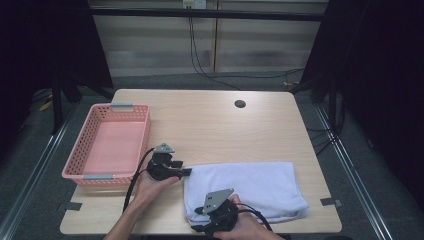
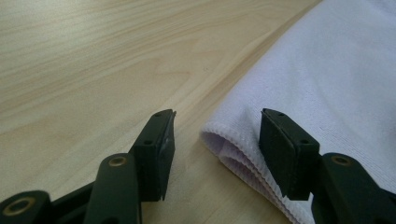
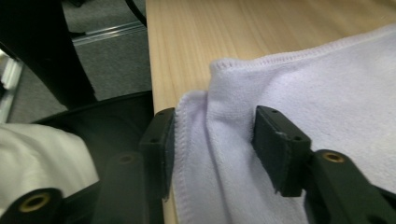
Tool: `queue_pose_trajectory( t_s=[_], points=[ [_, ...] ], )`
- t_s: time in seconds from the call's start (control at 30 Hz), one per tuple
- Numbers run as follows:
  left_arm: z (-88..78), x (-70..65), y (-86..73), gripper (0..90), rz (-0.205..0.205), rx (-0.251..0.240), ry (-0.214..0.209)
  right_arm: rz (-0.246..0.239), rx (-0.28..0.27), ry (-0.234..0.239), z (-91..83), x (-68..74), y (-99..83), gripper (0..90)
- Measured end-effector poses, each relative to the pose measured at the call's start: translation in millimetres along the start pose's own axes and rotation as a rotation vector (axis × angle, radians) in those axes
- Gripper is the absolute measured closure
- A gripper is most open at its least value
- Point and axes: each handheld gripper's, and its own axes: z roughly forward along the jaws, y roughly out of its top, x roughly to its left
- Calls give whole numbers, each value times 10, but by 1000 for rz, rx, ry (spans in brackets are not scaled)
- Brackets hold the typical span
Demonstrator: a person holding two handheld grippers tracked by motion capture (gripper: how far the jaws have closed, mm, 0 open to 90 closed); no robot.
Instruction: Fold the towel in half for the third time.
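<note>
A white towel (image 1: 250, 182) lies folded flat on the near right part of the wooden table (image 1: 215, 125). My left gripper (image 1: 187, 172) lies at the towel's far left corner. In the left gripper view its jaws (image 2: 217, 116) stand open around the layered corner of the towel (image 2: 336, 70), the left pad clear of the cloth. My right gripper (image 1: 196, 220) is at the towel's near left corner by the table's front edge. In the right gripper view a raised fold of towel (image 3: 327, 84) sits between the open jaws (image 3: 215, 112), its hem against the left pad.
A pink plastic basket (image 1: 77, 150) stands on the table's left side, close behind my left hand. A round cable hole (image 1: 240, 104) is near the far edge. Past the table's front edge in the right gripper view are the floor and a dark chair base (image 3: 93, 121).
</note>
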Motion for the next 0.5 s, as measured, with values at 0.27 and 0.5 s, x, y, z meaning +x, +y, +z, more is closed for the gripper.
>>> queue_pose_trajectory(
  t_s=[0.27, 0.5],
  points=[
    [17, -5, -14, 423, -4, 19, 15, -72, 18, -77, 12, 87, 7, 565],
    [34, -93, -45, 596, 44, 46, -15, -58, 15, -128, 10, 77, 13, 737]
  ],
)
